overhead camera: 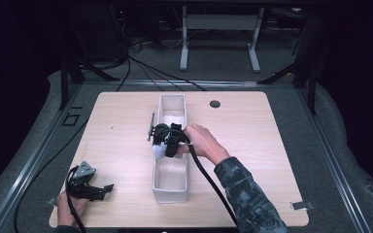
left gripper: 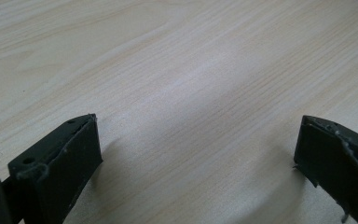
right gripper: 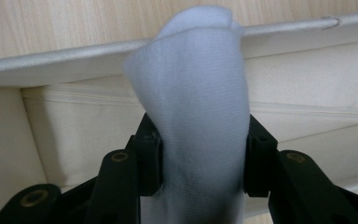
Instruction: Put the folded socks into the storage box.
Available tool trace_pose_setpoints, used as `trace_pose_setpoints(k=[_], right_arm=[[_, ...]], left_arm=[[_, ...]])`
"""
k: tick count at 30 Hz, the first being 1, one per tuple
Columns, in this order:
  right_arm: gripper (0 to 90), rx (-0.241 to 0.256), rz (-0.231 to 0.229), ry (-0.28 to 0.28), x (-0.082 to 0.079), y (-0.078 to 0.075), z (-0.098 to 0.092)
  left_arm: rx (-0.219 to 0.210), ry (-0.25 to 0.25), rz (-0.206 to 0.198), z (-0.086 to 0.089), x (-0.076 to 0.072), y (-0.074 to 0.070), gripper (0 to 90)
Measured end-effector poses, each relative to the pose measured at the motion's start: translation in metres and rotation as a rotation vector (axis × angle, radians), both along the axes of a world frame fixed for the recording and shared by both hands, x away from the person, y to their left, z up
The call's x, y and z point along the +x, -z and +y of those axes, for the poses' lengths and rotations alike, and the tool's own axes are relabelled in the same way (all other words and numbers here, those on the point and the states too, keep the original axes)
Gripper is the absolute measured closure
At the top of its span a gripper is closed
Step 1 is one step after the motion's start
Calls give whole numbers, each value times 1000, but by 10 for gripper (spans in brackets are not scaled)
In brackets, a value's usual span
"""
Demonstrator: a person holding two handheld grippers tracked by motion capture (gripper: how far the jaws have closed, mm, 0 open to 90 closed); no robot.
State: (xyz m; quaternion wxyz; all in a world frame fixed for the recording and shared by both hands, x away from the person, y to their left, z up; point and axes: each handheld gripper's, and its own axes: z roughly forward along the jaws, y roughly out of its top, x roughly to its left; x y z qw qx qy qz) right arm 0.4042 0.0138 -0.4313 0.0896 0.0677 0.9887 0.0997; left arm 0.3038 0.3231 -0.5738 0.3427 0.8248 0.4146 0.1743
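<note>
A long white fabric bin [overhead camera: 170, 193] stands lengthwise in the middle of the wooden table [overhead camera: 252, 145]. My right gripper [overhead camera: 166, 141] hovers over the bin's left wall, shut on a white rolled sock [right gripper: 196, 107] that rises between its jaws above the bin's rim [right gripper: 51, 65]. A bit of the white sock [overhead camera: 159, 151] shows under the gripper in the high view. My left gripper [overhead camera: 102, 190] rests near the table's front left corner, open, with bare wood [left gripper: 191, 116] between its jaws.
More white fabric [overhead camera: 171, 118] lies in the far end of the bin. A dark round grommet hole [overhead camera: 215, 104] sits in the table's far right part. A desk frame [overhead camera: 220, 29] and cables [overhead camera: 145, 68] stand on the floor beyond the table.
</note>
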Motion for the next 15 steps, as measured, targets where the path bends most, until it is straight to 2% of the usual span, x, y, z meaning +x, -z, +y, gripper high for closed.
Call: trace_pose_setpoints(k=[2,8,15], right_arm=[[582,14,9,5,1,5,0],[580,14,22,12,2,12,0],[576,-2,34,9,2,19,-1]], left_arm=[[-2,-4,-3,0,0,0,3],[-2,-3,-2,0,0,0,3],[0,-1,0,0,0,0,2]])
